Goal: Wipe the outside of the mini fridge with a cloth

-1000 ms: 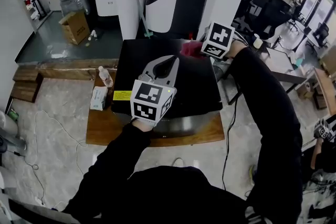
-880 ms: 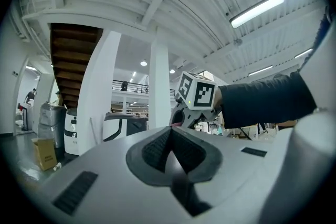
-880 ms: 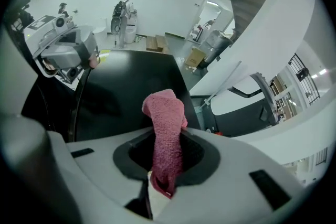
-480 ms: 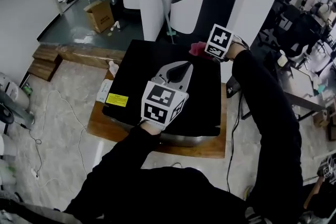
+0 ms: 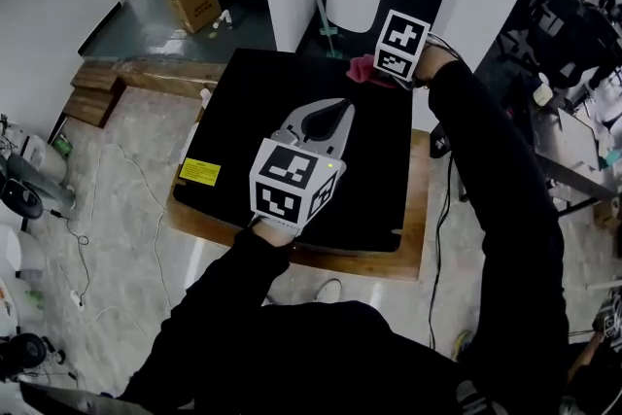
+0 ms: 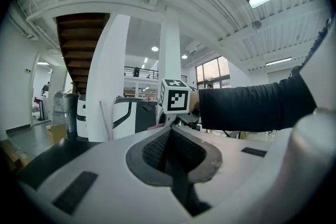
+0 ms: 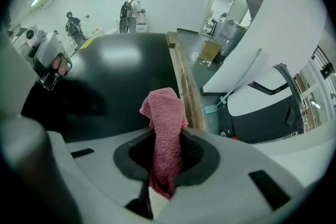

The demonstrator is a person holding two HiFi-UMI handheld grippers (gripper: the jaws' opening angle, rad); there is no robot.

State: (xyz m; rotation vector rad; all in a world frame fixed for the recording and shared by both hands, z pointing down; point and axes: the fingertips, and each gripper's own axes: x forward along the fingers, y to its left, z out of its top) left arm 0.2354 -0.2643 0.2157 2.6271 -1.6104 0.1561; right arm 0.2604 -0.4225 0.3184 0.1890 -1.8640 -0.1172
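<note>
— On the left side, how does the left gripper [image 5: 340, 108] stand?
— Its jaws are pressed together and nothing is between them; its own view shows this clearly [image 6: 170, 136]. From the head view it is over the middle of the black top of the mini fridge [image 5: 248, 102]. I cannot tell if it touches the surface.
— And the fridge itself?
— It is black and glossy, with light reflections on the top [image 7: 113, 68]. A yellow label [image 5: 199, 172] is near its left edge. The fridge stands on a wooden board [image 5: 415, 209] on the floor.
— Then, to the right?
— The right gripper [image 7: 167, 136] is clamped on a pink cloth [image 7: 164, 113]. The cloth goes up between the two jaws, and its folded end sticks out beyond the tips.
— Where is the cloth on the fridge?
— At the far right corner of the top [image 5: 361, 68], just beside the edge, under the marker cube of that gripper.
</note>
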